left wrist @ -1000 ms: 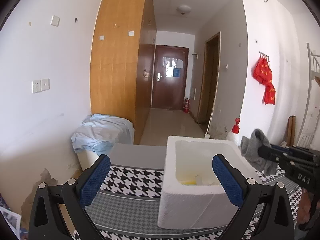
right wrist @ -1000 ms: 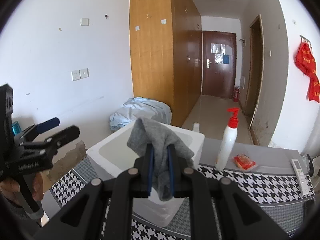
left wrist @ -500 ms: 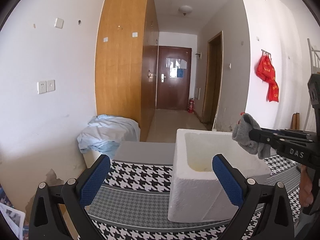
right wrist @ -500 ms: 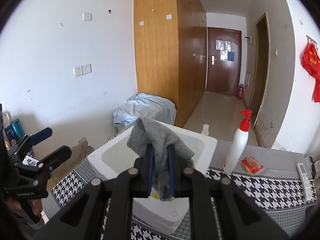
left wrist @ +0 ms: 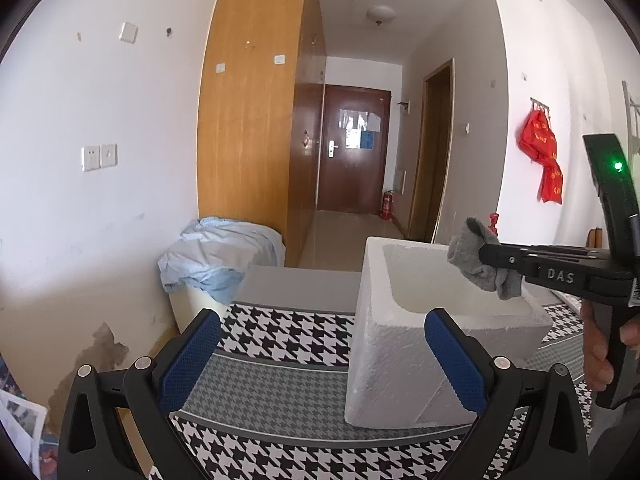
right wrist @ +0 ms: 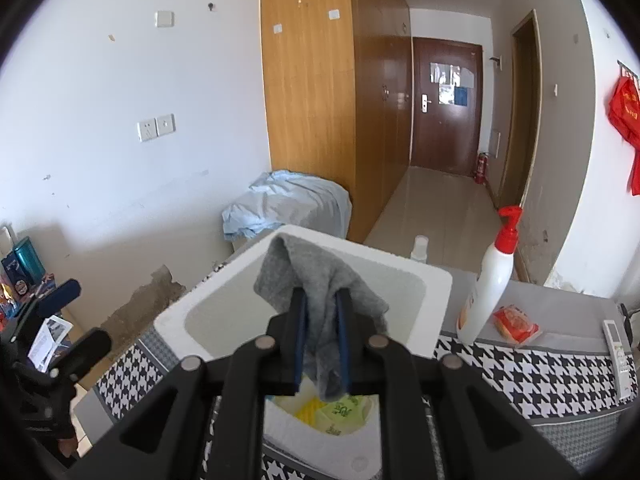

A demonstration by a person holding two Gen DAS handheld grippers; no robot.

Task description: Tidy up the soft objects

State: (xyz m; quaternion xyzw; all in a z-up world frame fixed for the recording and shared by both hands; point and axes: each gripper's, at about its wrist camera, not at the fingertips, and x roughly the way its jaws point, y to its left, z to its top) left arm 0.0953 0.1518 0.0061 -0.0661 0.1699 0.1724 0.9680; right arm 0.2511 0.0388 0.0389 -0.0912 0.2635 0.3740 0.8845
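Note:
A grey cloth hangs bunched between the blue pads of my right gripper, which is shut on it. It is held above the open white foam box, over yellow and green soft packs lying inside. In the left wrist view the same grey cloth pokes out of the right gripper over the foam box. My left gripper stands open and empty in front of the box's near left corner.
The box sits on a houndstooth tablecloth. To its right stand a white pump bottle, a red packet and a remote. A light blue sheet covers something by the wall. A hand grips the right handle.
My right gripper has carried the grey cloth forward, from the box's near edge to over its inside. The left gripper has sunk slightly and stays open.

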